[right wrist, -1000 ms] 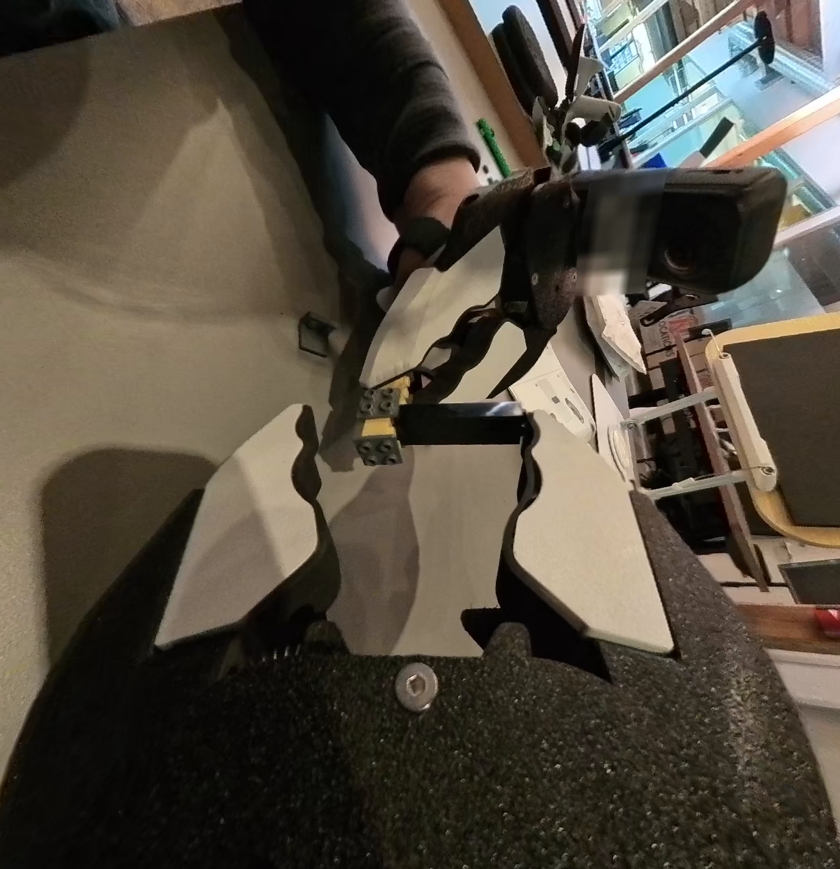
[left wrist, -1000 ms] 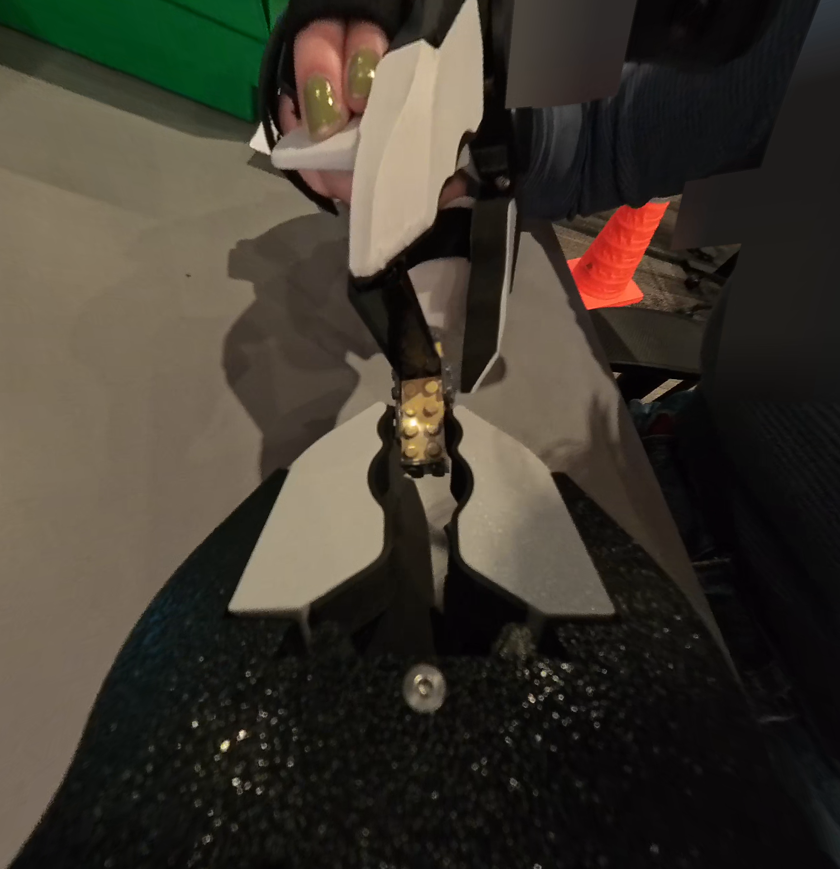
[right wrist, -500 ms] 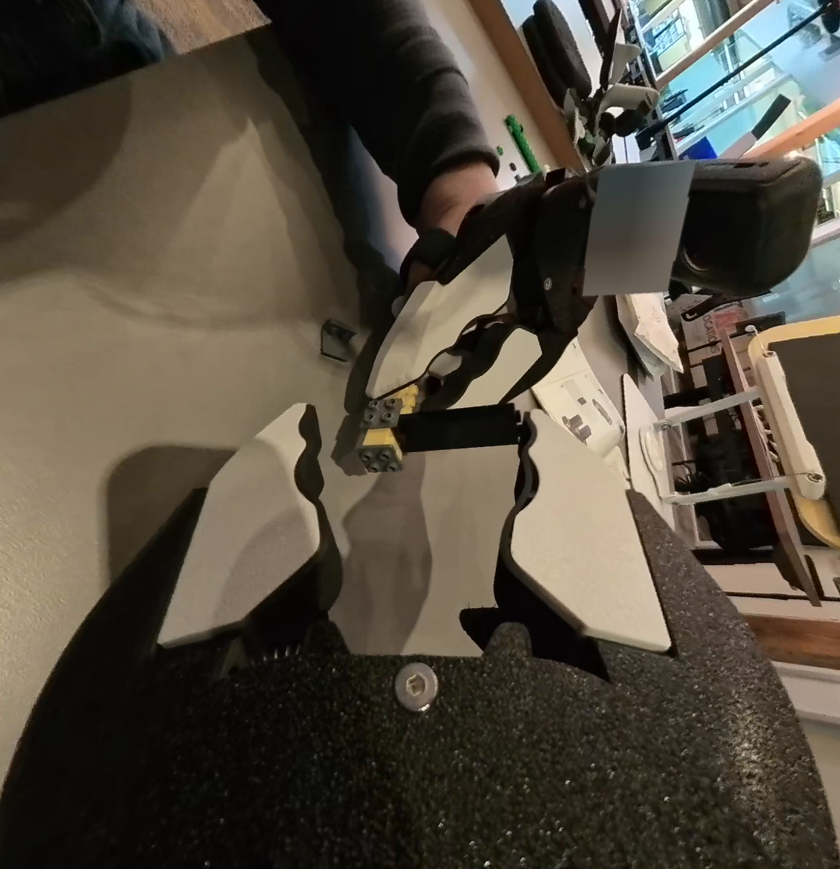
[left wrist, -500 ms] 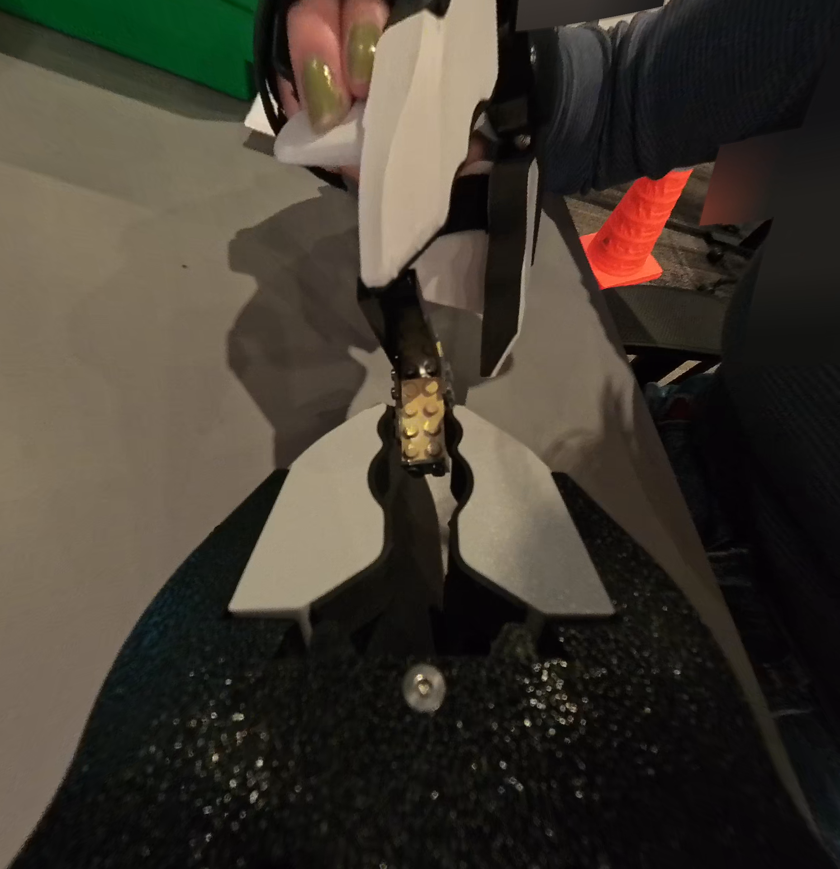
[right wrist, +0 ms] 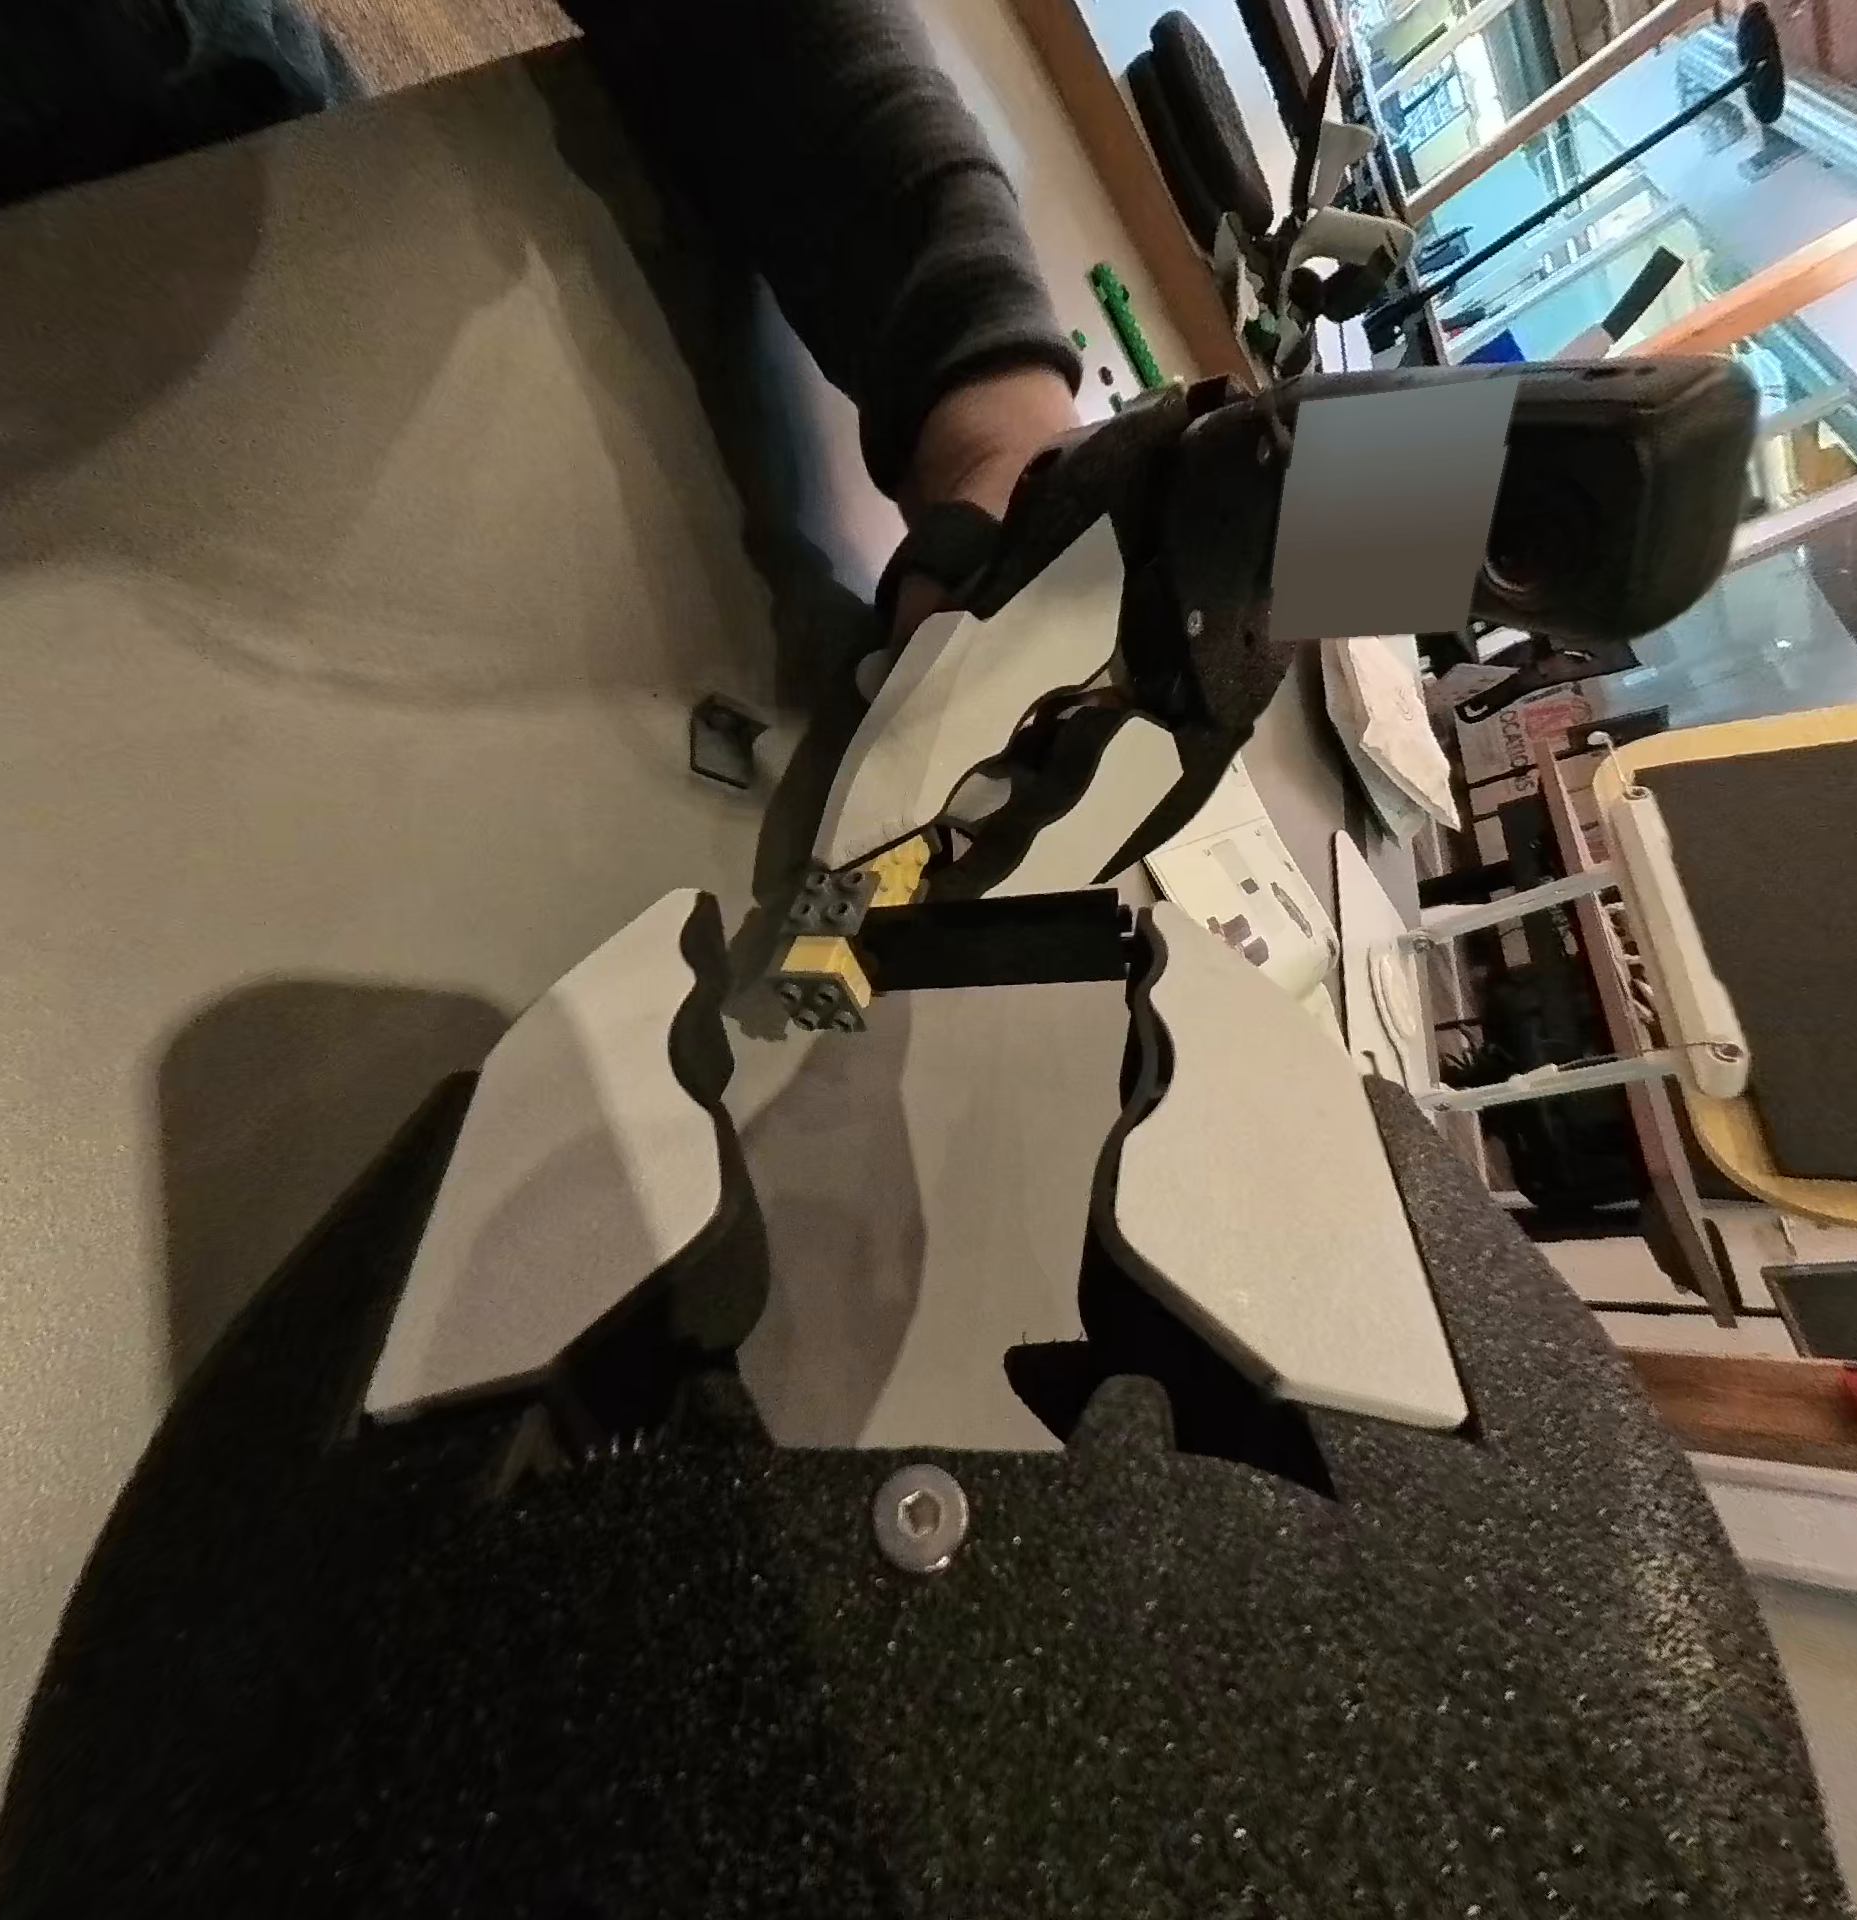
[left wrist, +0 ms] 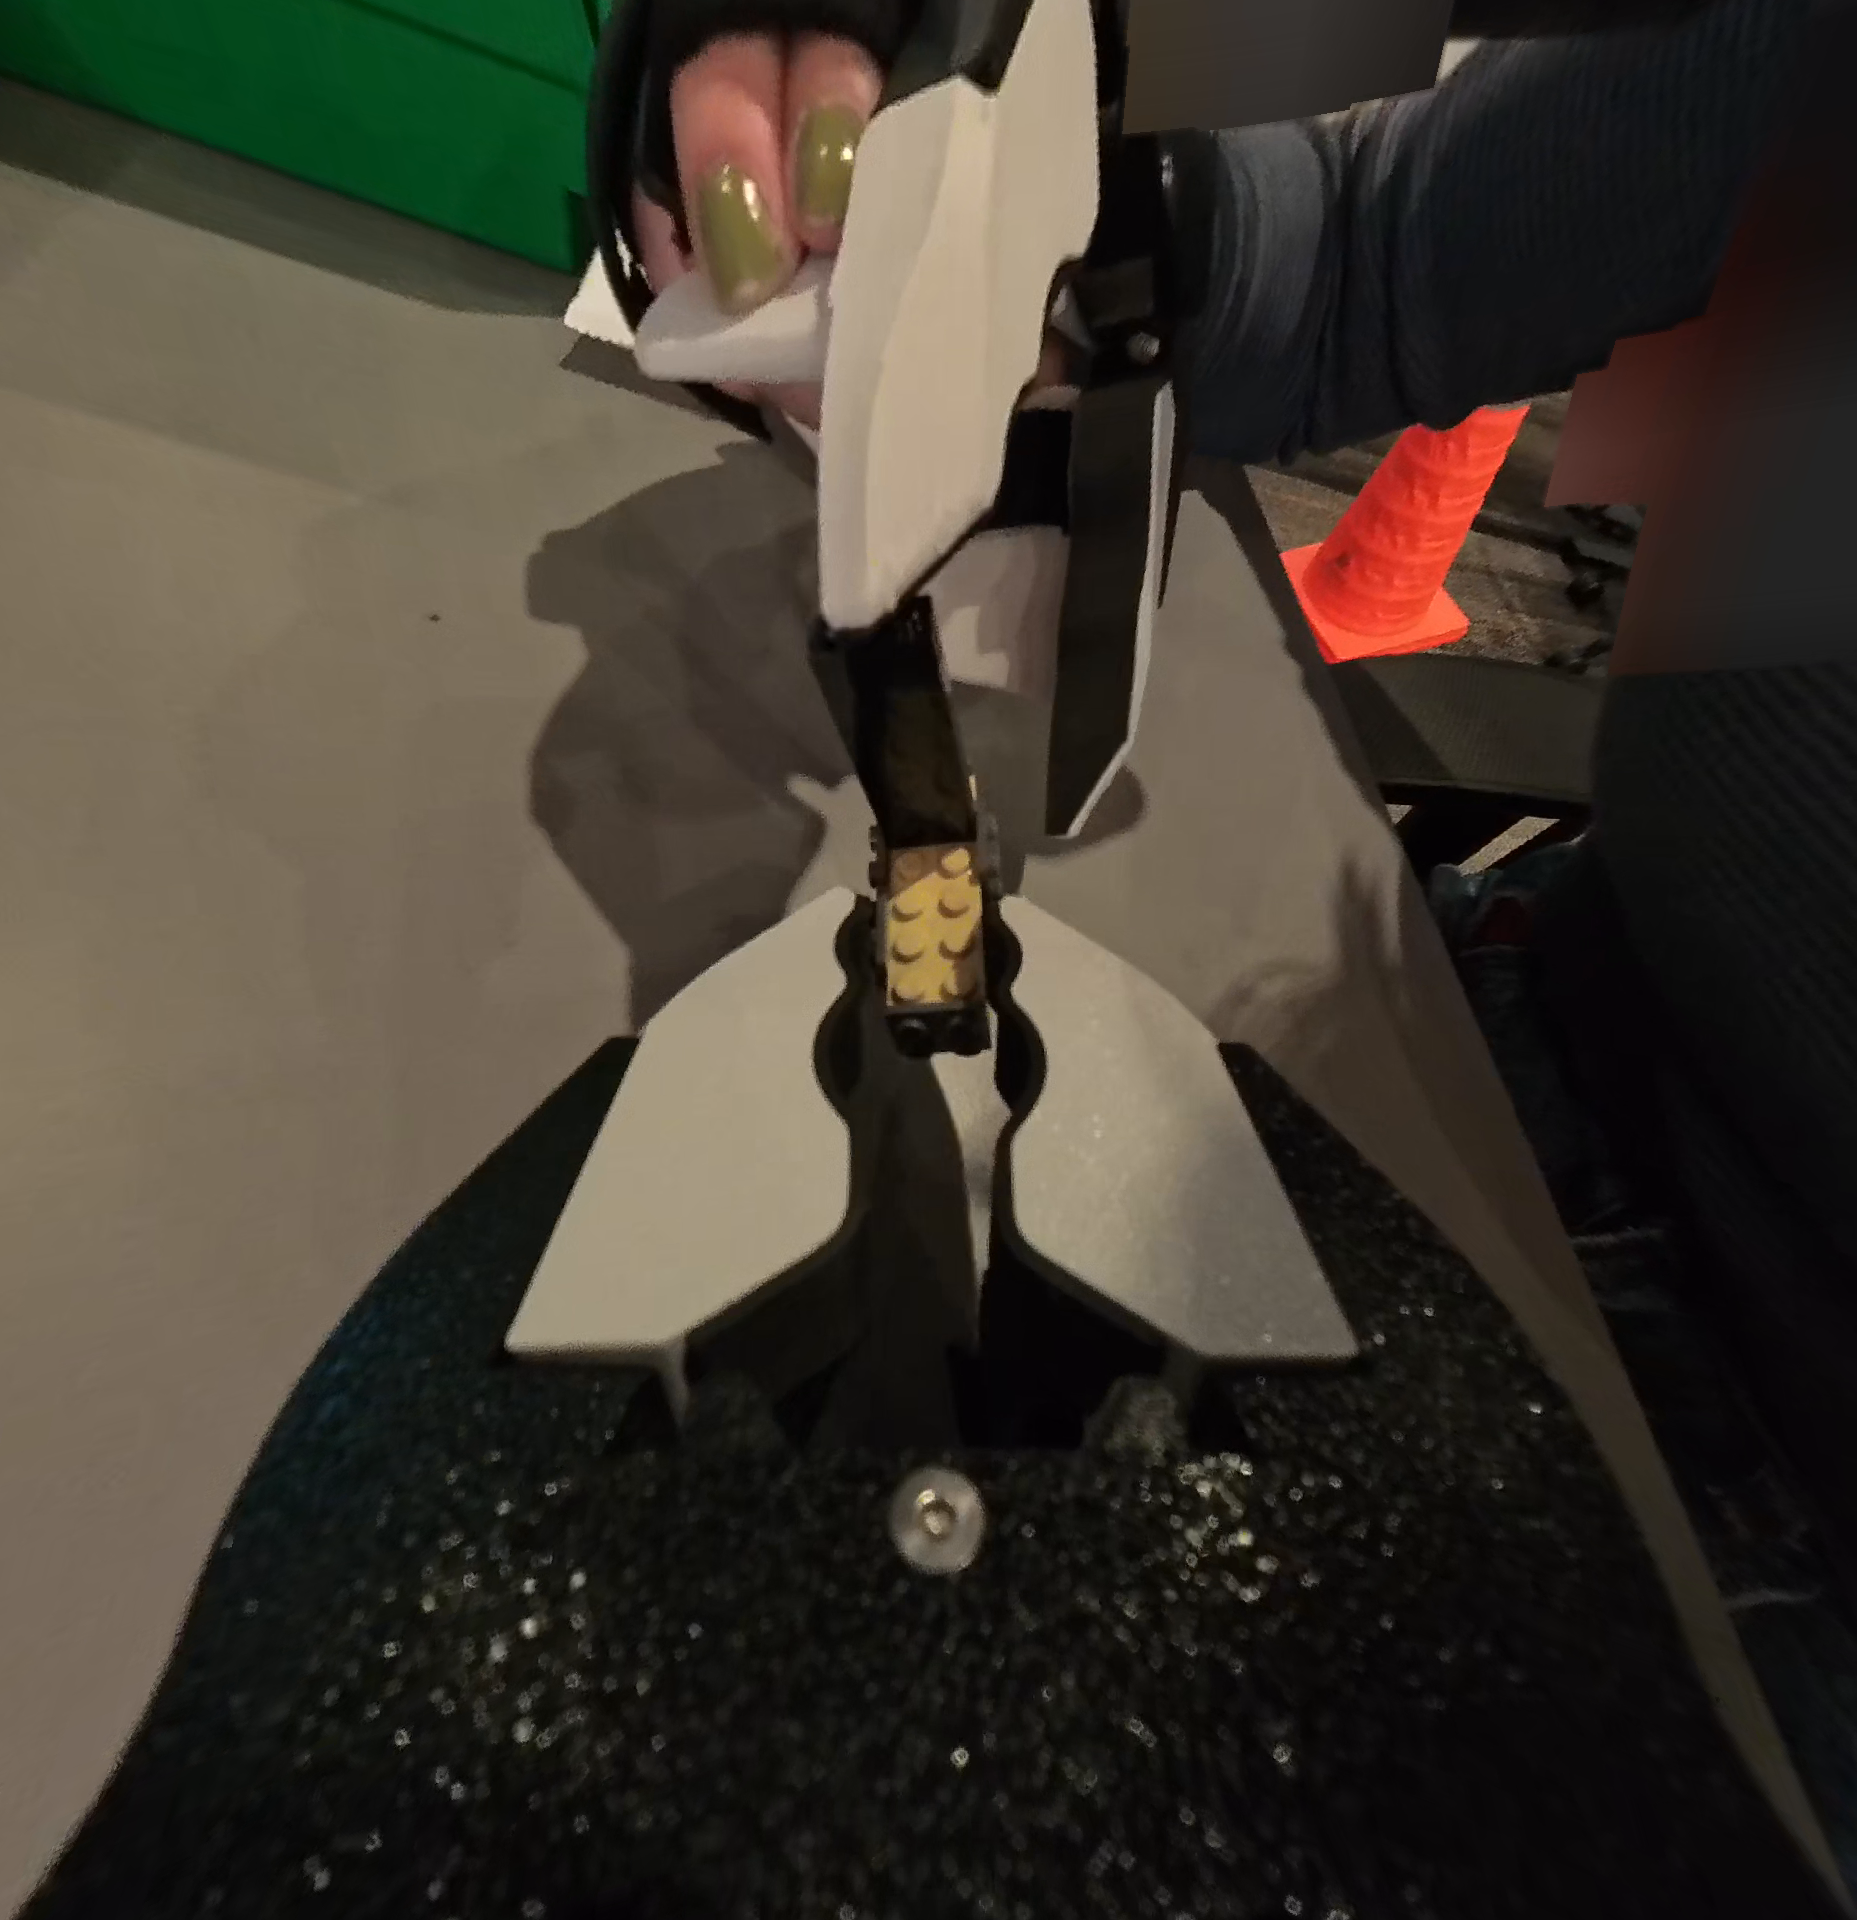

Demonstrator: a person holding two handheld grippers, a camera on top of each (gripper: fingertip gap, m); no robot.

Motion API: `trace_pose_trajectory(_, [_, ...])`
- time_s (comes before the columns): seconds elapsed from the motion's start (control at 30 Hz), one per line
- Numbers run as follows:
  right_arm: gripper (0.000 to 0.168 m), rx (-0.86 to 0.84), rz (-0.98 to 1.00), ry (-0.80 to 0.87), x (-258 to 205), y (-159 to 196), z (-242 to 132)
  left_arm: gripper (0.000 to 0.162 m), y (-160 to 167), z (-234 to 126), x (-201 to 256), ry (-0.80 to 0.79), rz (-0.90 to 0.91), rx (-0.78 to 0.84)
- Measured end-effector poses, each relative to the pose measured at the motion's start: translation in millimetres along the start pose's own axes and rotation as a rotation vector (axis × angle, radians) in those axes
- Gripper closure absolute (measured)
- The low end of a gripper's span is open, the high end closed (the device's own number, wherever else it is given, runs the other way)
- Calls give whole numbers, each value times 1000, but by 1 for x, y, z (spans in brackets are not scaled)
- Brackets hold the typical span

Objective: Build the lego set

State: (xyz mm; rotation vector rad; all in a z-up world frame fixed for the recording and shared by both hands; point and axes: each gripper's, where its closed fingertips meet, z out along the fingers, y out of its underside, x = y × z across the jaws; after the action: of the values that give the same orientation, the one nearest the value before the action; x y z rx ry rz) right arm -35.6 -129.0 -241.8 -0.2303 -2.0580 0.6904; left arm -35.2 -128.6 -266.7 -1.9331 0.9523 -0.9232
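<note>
Now, left wrist view: our left gripper [left wrist: 939, 977] pinches the yellow-and-grey brick stack [left wrist: 934, 951] above the grey worktop [left wrist: 280, 727], steadying it. Right wrist view: our right gripper [right wrist: 924, 961] stands spread, the black beam [right wrist: 997, 945] touching one fingertip, likely being pressed on.

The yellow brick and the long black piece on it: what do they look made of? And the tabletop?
Yellow brick: looks like hard moulded plastic, with crisp studs and a slight sheen. Long black piece: likely the same plastic, glossier, with sharp edges. Tabletop: matte grey, smooth, no glare; could be laminate or a mat, unclear.
</note>
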Motion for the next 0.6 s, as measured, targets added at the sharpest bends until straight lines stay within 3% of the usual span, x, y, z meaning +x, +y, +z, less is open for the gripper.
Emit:
trace_pose_trajectory(0.27, [97, -64, -32, -65, -16, 13, 8, 141, 21, 7, -9, -90, 55, -161])
trace_pose_trajectory(0.6, [100, -106, -86, -61, -18, 14, 5, 141, 30, 8, -14, -146, 61, -229])
